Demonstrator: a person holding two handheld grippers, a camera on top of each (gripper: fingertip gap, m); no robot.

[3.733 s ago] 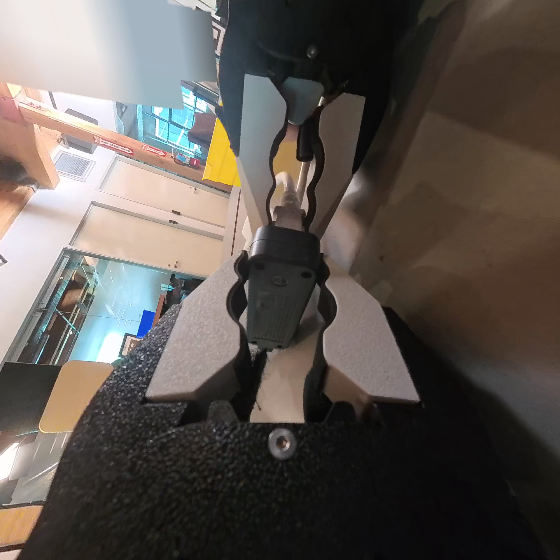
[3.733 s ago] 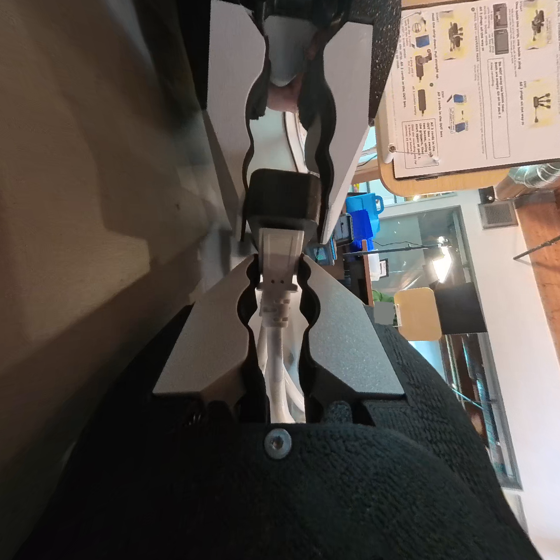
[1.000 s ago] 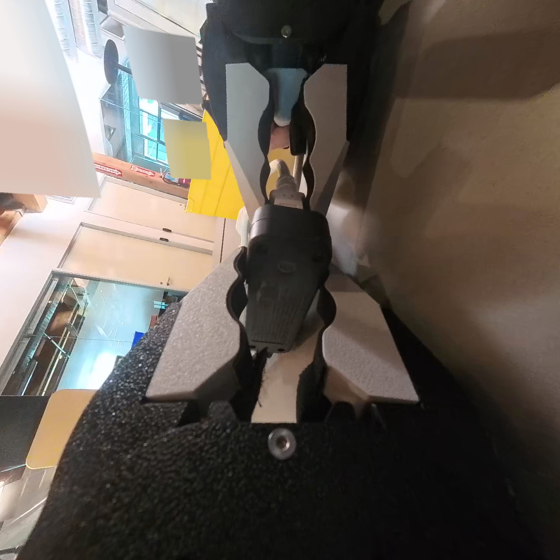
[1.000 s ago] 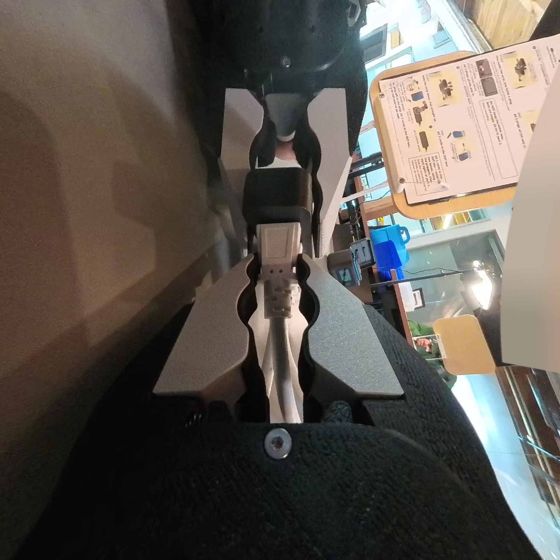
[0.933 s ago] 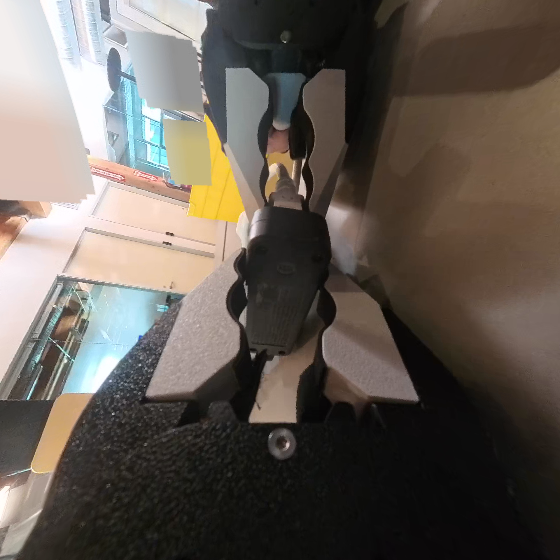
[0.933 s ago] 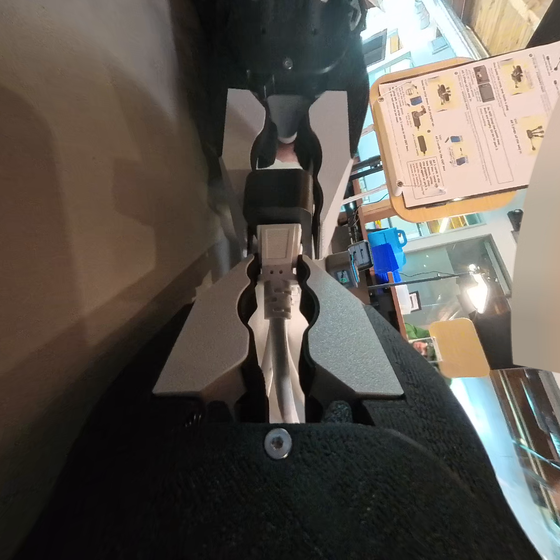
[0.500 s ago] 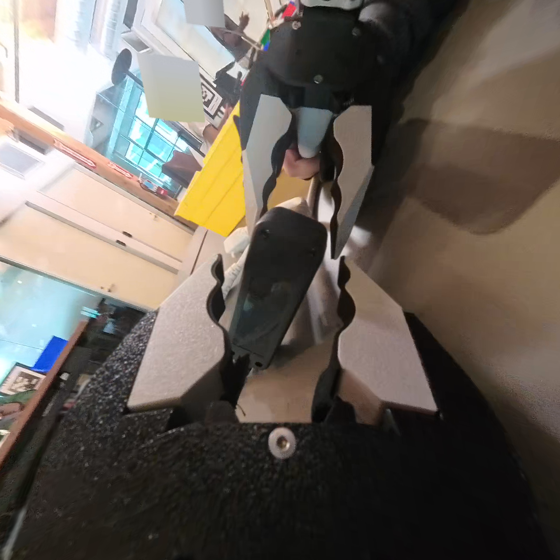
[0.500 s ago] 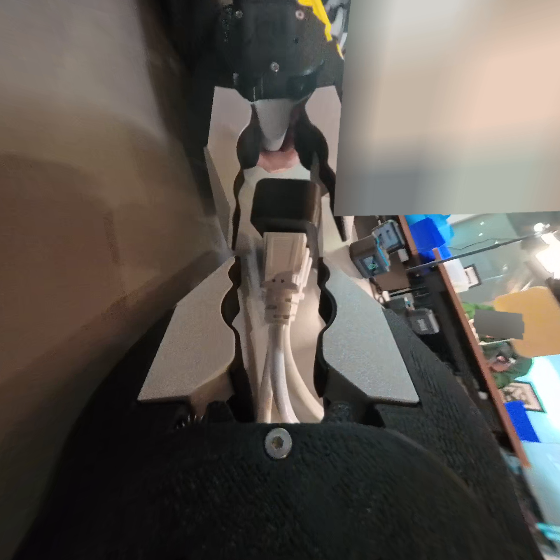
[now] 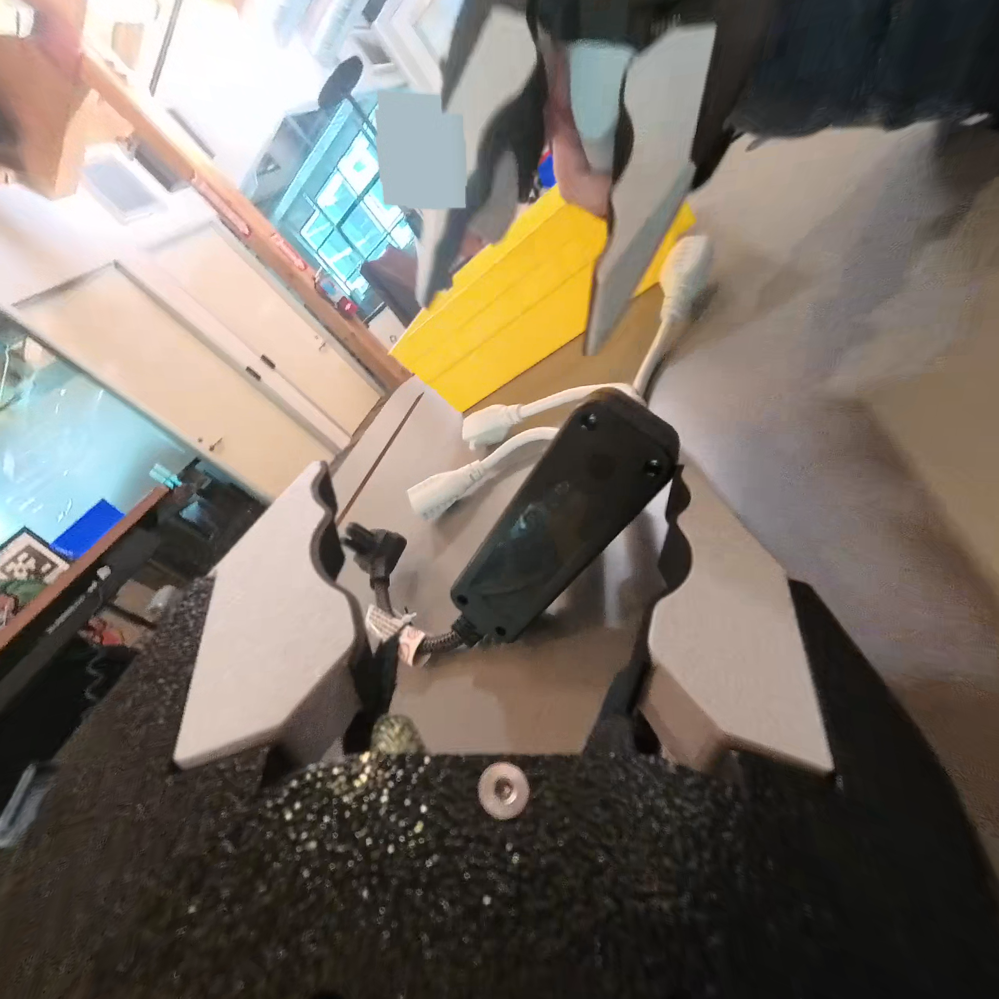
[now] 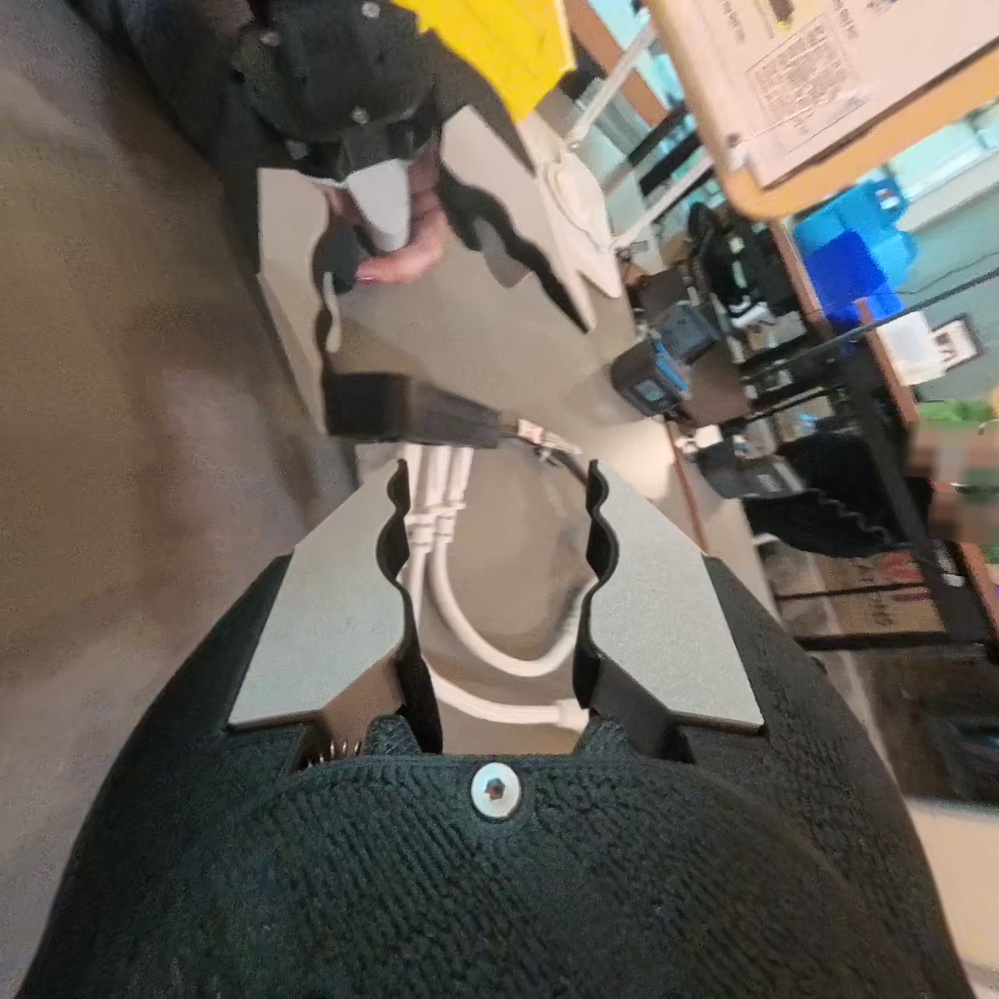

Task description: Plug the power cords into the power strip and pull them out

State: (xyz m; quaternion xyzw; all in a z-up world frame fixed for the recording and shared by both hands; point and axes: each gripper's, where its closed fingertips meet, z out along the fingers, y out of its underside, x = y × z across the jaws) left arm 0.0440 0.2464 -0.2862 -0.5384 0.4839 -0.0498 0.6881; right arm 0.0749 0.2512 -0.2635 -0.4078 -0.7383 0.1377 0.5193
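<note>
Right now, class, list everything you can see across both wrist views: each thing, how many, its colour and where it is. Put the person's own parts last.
Power strip: one, black, on the table between the two grippers, tilted in the left view.
Cords: at least two, white, running into the strip's side; free ends lie beyond the strip.
Strip cable: one, black, tagged, curling off the strip's near end.
Table: one, grey-beige, under everything.
Box: one, yellow, at the table's far side.
Board: one, wood-edged with printed sheet, upper right in the right view.
Bins: blue, count unclear, background.
Left gripper: jaws open, holding nothing.
Right gripper: jaws open, holding nothing.
Hand: behind the left gripper.
</note>
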